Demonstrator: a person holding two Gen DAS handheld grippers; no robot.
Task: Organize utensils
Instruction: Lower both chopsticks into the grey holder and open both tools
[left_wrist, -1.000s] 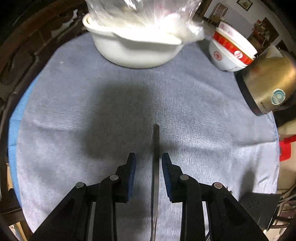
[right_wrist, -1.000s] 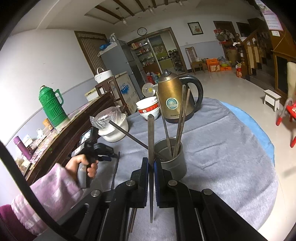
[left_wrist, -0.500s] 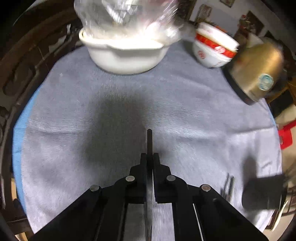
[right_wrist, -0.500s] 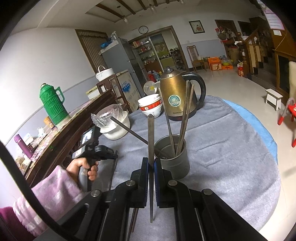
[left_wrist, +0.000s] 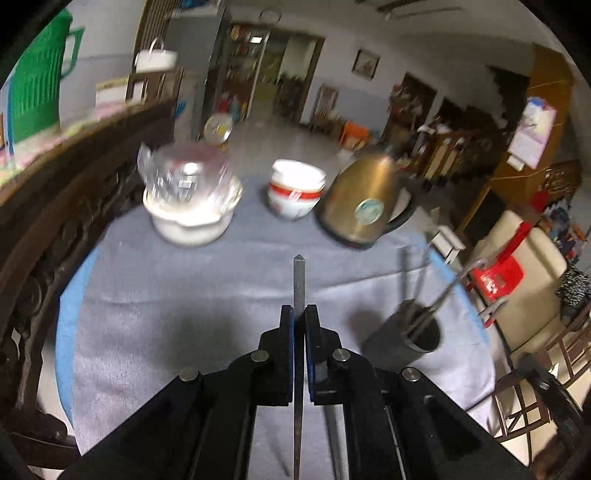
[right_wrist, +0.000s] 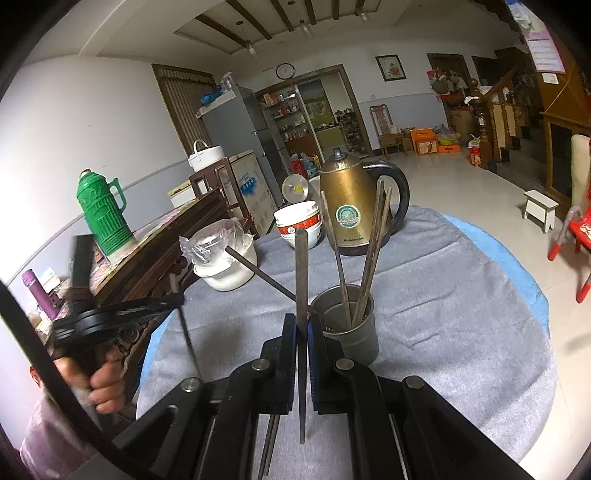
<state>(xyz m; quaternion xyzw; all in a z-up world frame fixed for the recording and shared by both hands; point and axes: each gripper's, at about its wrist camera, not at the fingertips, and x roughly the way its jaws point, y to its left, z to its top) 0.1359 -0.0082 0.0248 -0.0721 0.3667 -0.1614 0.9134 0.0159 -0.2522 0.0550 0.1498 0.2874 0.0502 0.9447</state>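
Round table with grey cloth (left_wrist: 184, 295), kettle (right_wrist: 351, 206) and bowls (right_wrist: 299, 221) at back. Left gripper (left_wrist: 299, 325) clamped tight on one chopstick (left_wrist: 297, 280), now lifted off cloth and pointing up; a second ago jaws were apart with it lying flat. Right gripper (right_wrist: 303, 332) pinched on another chopstick (right_wrist: 301, 266), just beside metal cup (right_wrist: 351, 332), same as before. Sticks look thin, stiff, light, probably slippery, so grab mid-length.
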